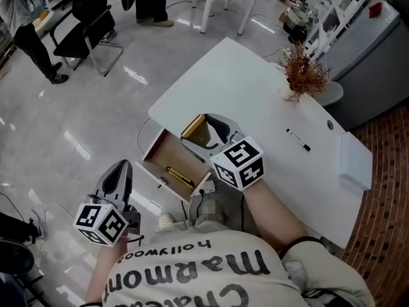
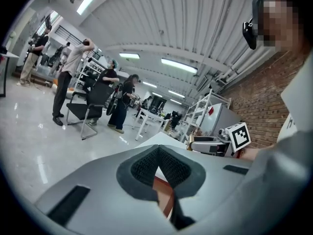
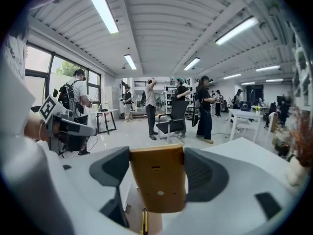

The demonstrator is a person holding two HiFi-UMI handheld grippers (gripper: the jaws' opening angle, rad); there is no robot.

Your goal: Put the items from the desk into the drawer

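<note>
Open workshop-lab — polished floor (image 1: pixel 77 126), strip lights (image 3: pixel 102 9), metal shelving (image 2: pixel 200 114), brick wall (image 2: pixel 254 97), people (image 3: pixel 203 106) standing about

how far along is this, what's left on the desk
Done: a gold pen lies in the open drawer. In hand: the right gripper grips a tan case over it. Left: a black pen and a white box on the desk. The left gripper is shut and empty.

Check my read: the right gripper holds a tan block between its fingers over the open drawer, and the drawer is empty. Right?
Wrong on one point: the drawer is not empty. The head view shows a yellow pen lying in it. The rest holds: the right gripper holds the tan block between its fingers over the open drawer.
</note>
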